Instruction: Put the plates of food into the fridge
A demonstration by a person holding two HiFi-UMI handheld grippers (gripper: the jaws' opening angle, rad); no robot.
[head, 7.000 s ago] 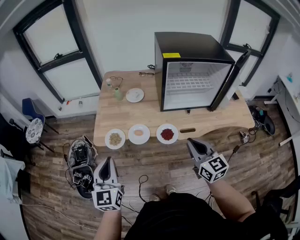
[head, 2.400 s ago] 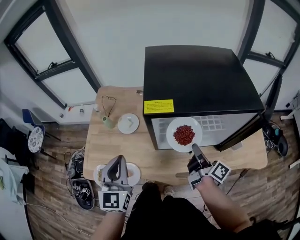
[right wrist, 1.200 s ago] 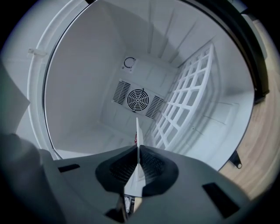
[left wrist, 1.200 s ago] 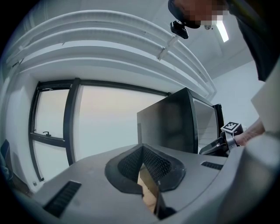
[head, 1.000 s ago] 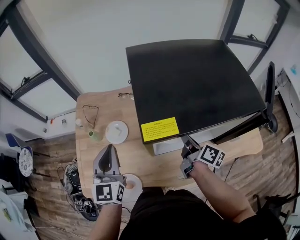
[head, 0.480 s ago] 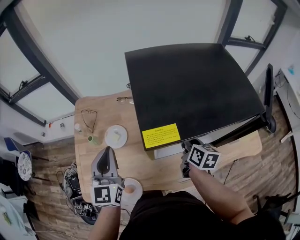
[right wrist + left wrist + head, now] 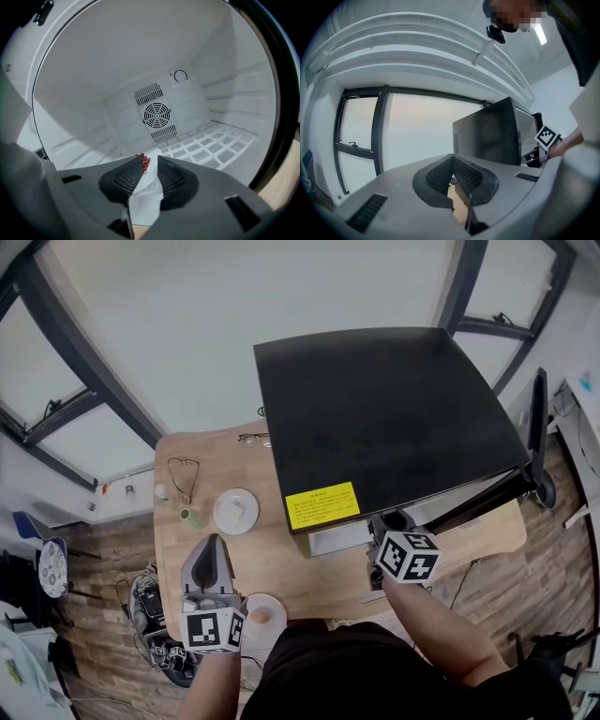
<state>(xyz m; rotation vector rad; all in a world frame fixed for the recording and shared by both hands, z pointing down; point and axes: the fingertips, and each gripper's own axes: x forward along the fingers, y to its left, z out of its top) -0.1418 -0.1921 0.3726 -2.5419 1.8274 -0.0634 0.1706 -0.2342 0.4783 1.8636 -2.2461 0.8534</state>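
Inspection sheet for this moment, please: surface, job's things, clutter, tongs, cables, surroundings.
Surface: wooden table, carrying the black fridge.
Job's things: fridge door open; plate of red food inside the fridge; plate with an orange piece at the table's near edge.
Clutter: small white plate, small green container, glasses.
Tongs: left tongs shut, empty, above the table; right tongs inside the fridge, jaws just opening, the red-food plate's rim between them, not squeezed.
Cables: cables and dark gear on the floor left of the table.
Surroundings: dark-framed windows, wood flooring.
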